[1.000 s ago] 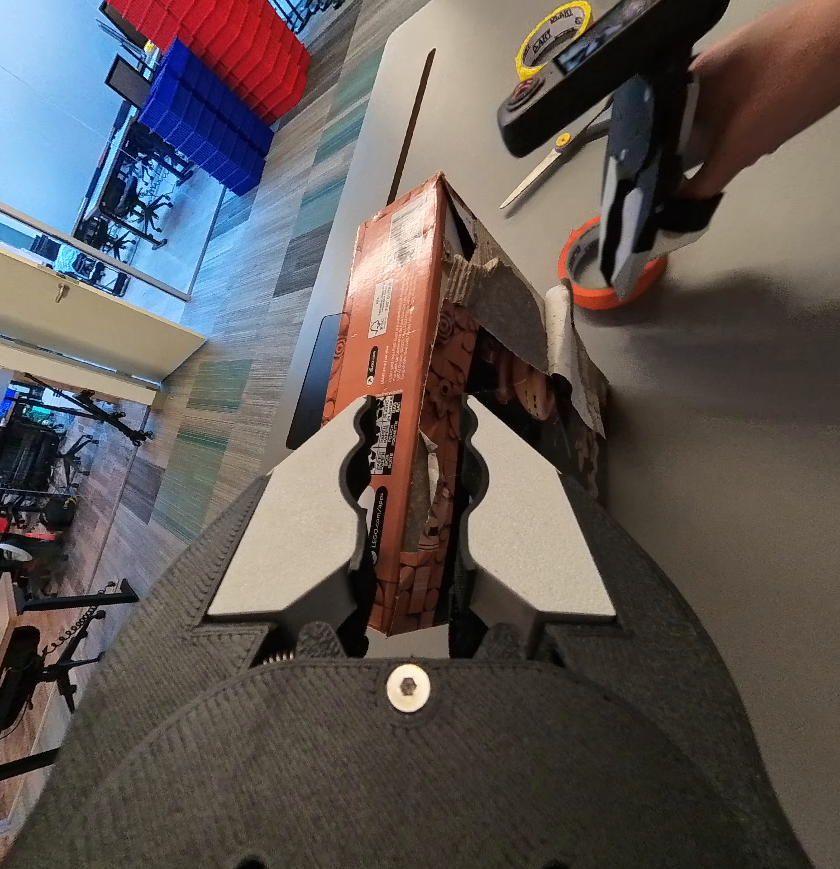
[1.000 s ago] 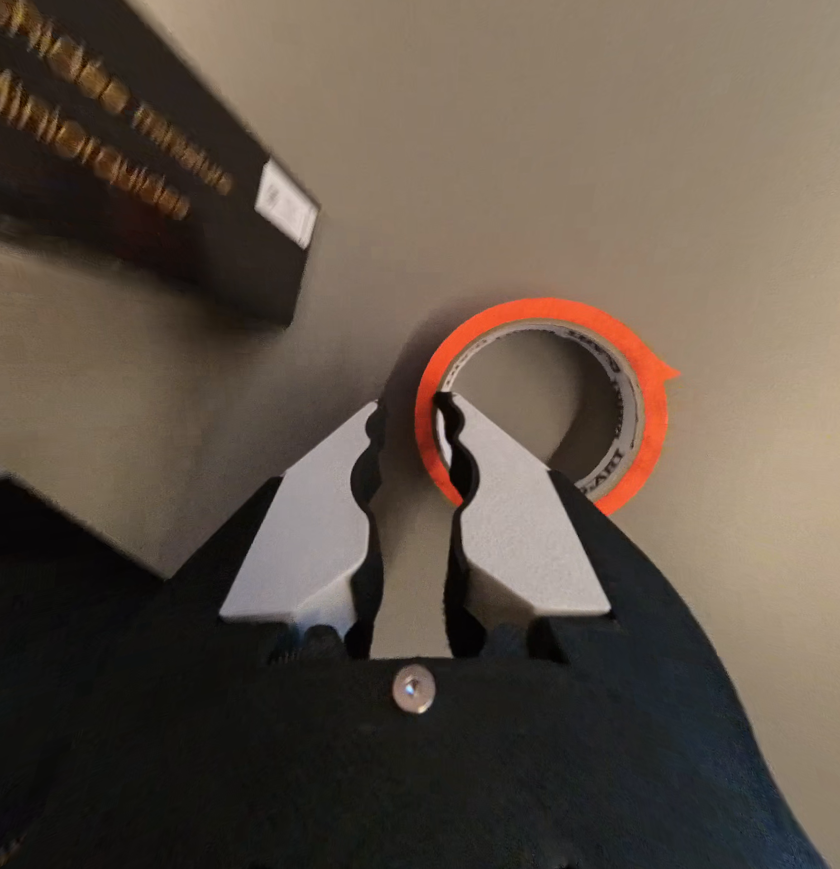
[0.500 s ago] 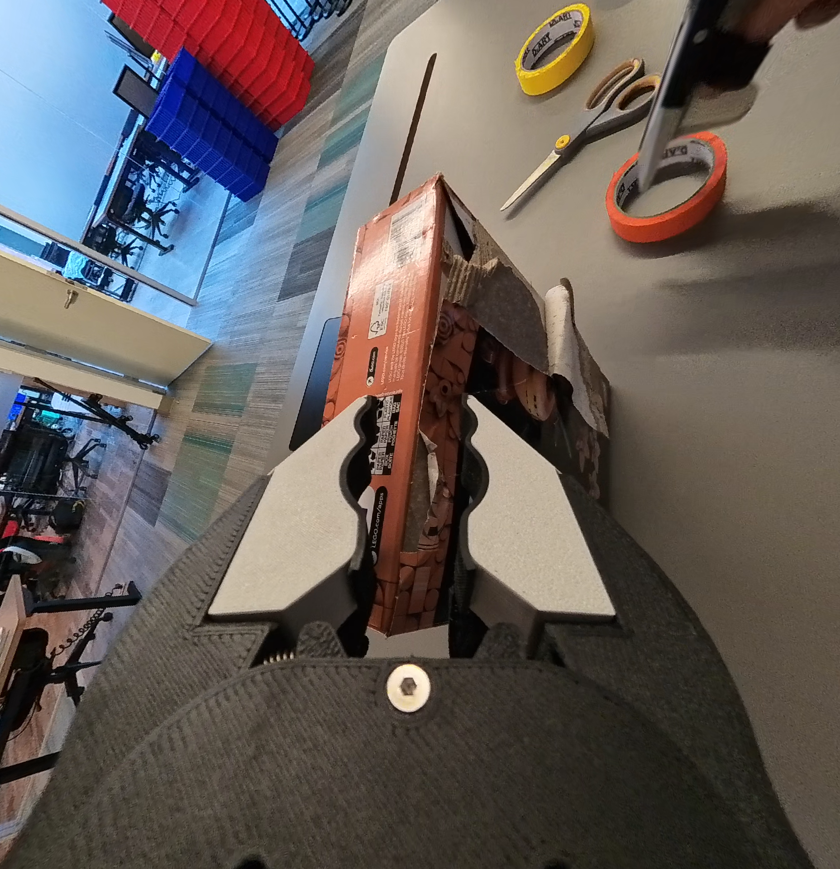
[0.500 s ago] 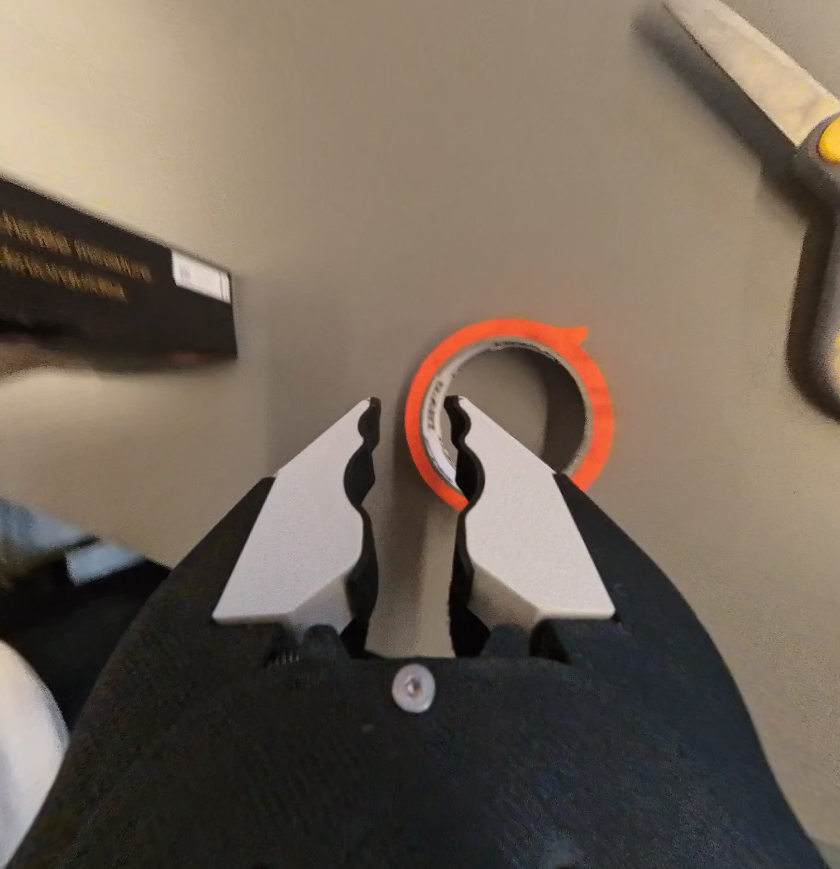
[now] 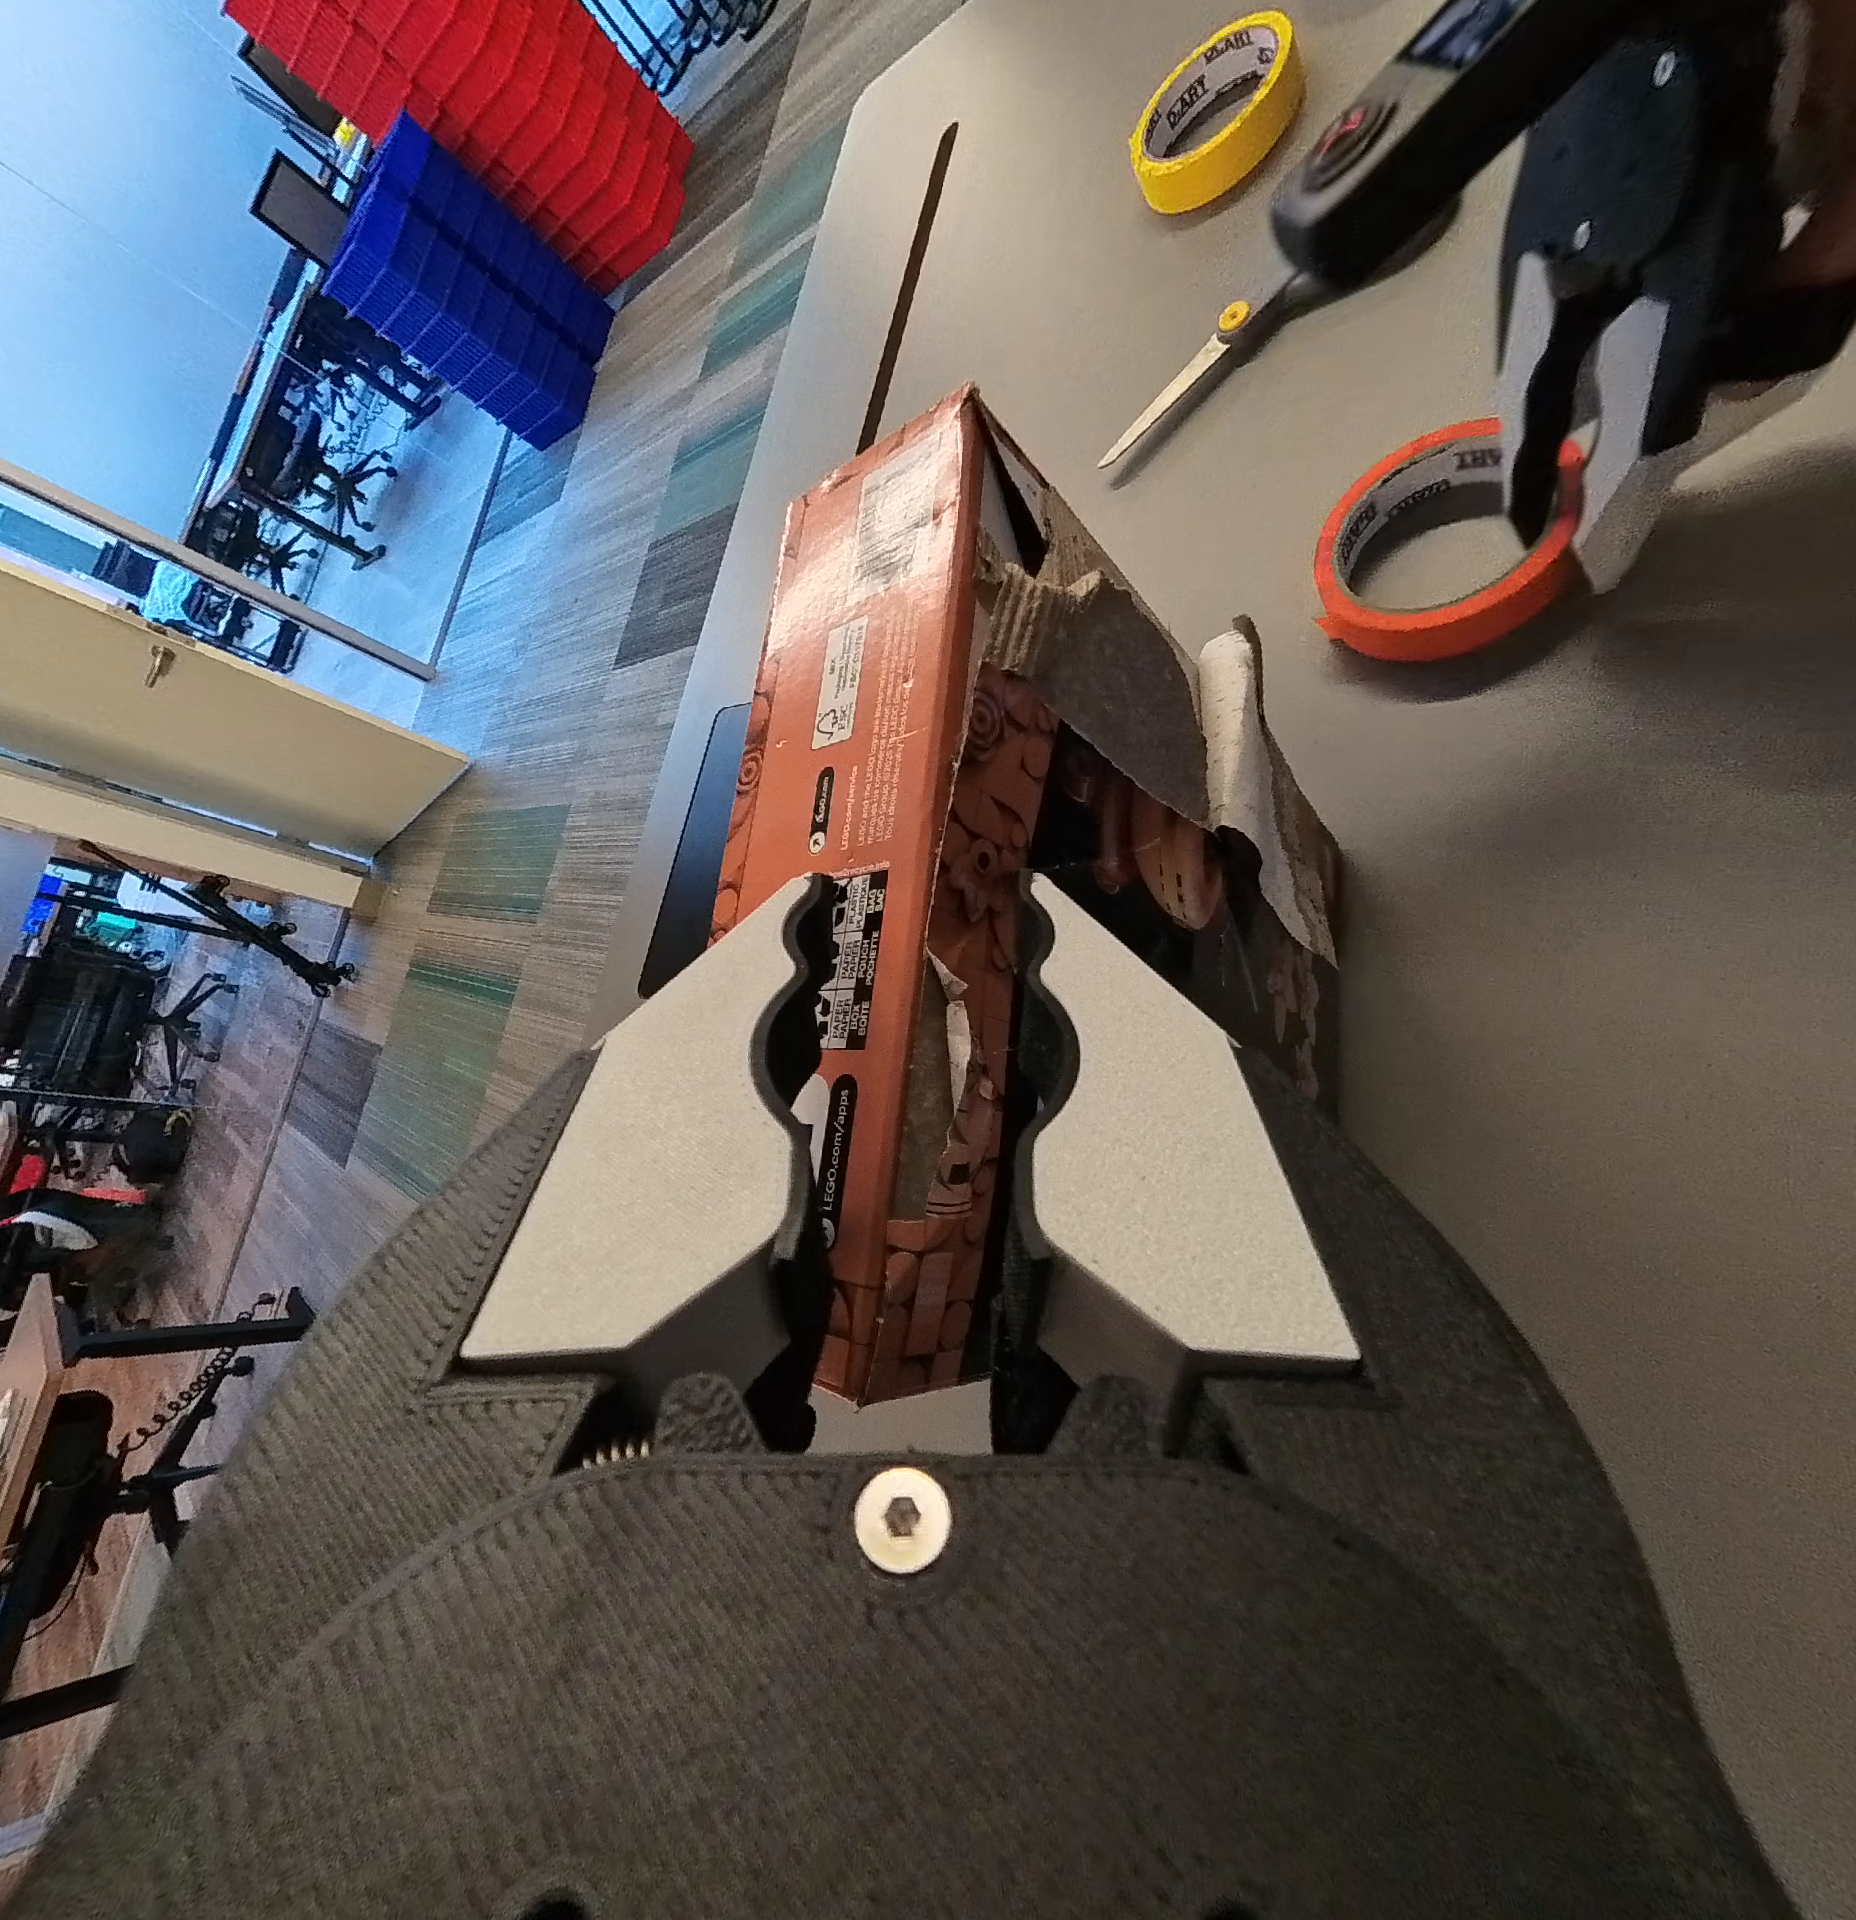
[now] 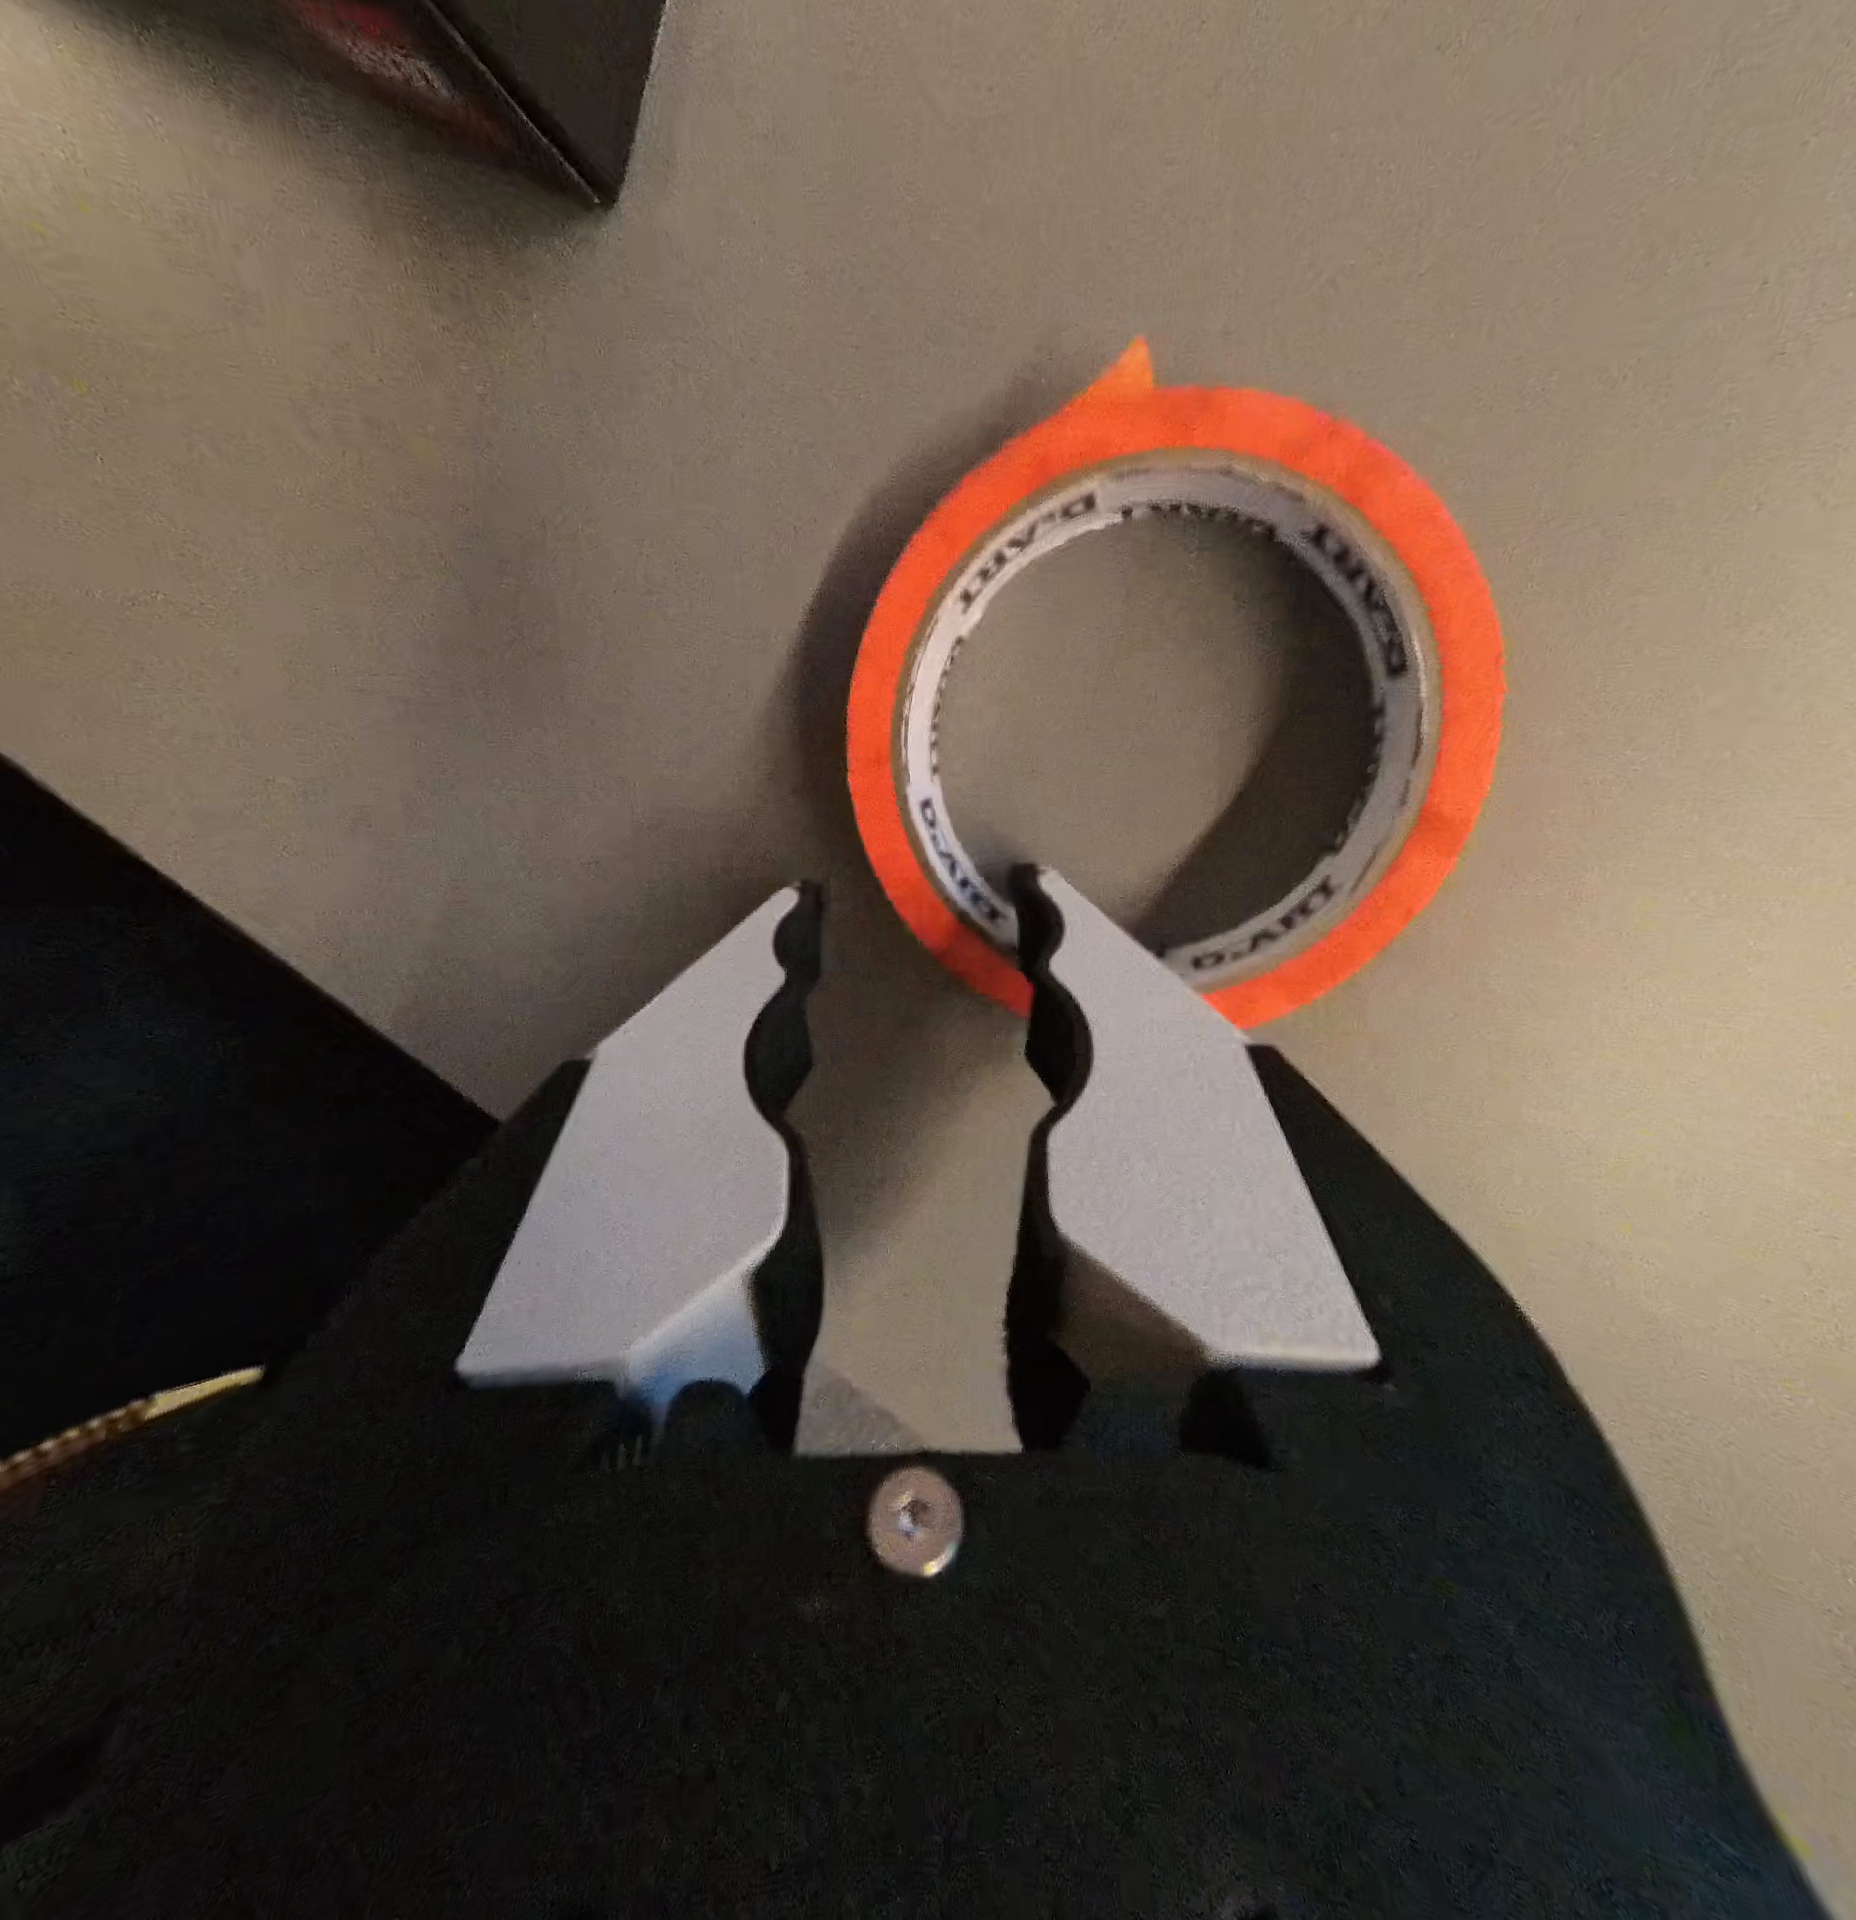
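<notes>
My left gripper (image 5: 924, 888) is shut on a torn orange-brown cardboard box (image 5: 872, 644) that stands on its narrow side on the grey table (image 5: 1526, 1039). An orange tape roll (image 5: 1443, 634) lies flat to the right of the box's far end. My right gripper (image 5: 1563, 520), held by a hand (image 5: 1828, 156), points down at the roll. In the right wrist view this gripper (image 6: 919, 888) is open and straddles the near wall of the orange tape roll (image 6: 1464, 665). Its right finger is inside the ring and its left finger is outside.
A yellow tape roll (image 5: 1215, 135) and scissors (image 5: 1173, 400) lie beyond the orange roll. A dark corner of the box (image 6: 550, 94) shows at the top left of the right wrist view. The table's edge runs along the left, with floor and red and blue bins (image 5: 508, 187) beyond.
The orange roll has slid away from the box with my right gripper's finger inside it, and it has turned. The right gripper has swung around it. The left gripper and box have not moved.
</notes>
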